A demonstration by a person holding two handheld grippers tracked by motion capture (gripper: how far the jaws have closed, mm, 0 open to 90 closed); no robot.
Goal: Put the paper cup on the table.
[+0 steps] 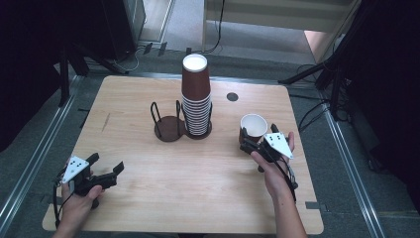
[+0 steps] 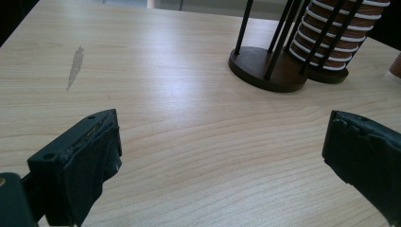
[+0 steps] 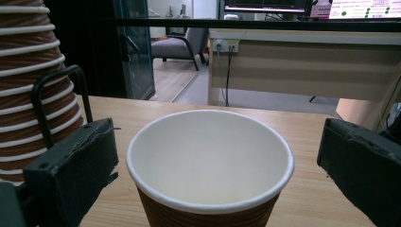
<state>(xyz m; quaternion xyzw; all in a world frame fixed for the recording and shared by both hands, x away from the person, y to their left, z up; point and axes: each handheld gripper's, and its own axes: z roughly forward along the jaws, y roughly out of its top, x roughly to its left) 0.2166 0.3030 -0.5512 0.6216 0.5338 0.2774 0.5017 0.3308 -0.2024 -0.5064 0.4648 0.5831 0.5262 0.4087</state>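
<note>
Right tongs (image 1: 252, 141) sit wide open at the right side of the wooden surface (image 1: 148, 198), their jaws flanking a single paper cup (image 1: 253, 127) that stands upright with its white inside showing; in the right gripper view the cup (image 3: 209, 165) fills the gap between the jaws with a little space on each side, so nothing is gripped. Left tongs (image 1: 106, 166) rest low near the front left corner, also spread wide and holding nothing, with bare wood between the jaws in the left gripper view. Near the middle of the surface stands a tall stack of brown cups (image 1: 196, 94) in a wire holder (image 1: 168, 124), whose second round base beside it is vacant. That stack is just left of the single cup, well apart from the left tongs. A small dark disc (image 1: 232, 96) lies behind, toward the far edge.
</note>
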